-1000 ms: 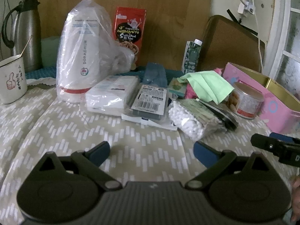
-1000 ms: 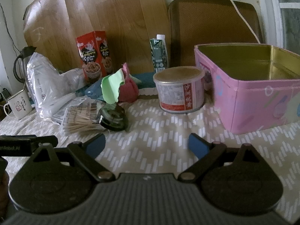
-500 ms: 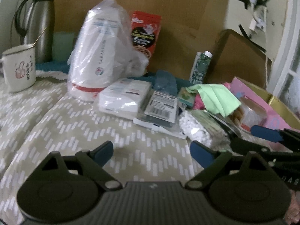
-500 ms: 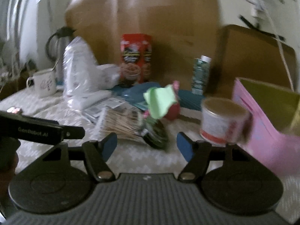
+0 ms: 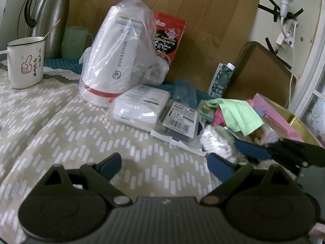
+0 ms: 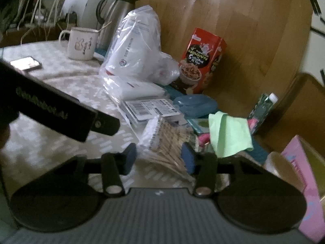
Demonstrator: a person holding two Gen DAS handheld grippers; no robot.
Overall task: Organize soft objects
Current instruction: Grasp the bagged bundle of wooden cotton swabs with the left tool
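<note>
My right gripper [image 6: 159,158] is closing its jaws around the bag of cotton swabs [image 6: 164,142]; the bag lies between the blue pads [image 6: 187,158], but the view is blurred and I cannot tell whether they press on it yet. My left gripper [image 5: 166,165] hangs with its jaws spread wide and opening over bare tablecloth [image 5: 61,134], nothing between them.

The swab bag sits on the table toward its right end, just in front of a barcoded flat pack [image 5: 180,118] and a wrapped pack of tissues [image 5: 142,107]. Touching it on the far right side is a light green cloth [image 5: 239,113] draped over something pink [image 5: 218,118]. Beyond that stands a pink box [image 5: 274,113] with a gold lining, at the table's right edge, and a tin can [image 5: 268,132] just beside it.

Against the wooden board at the back stand a bagged white Doraemon container [image 5: 119,61], a red snack box [image 5: 169,40] and a small green carton [image 5: 221,79]. An enamel mug [image 5: 25,63] and a steel thermos jug [image 5: 50,18] occupy the far left corner.
</note>
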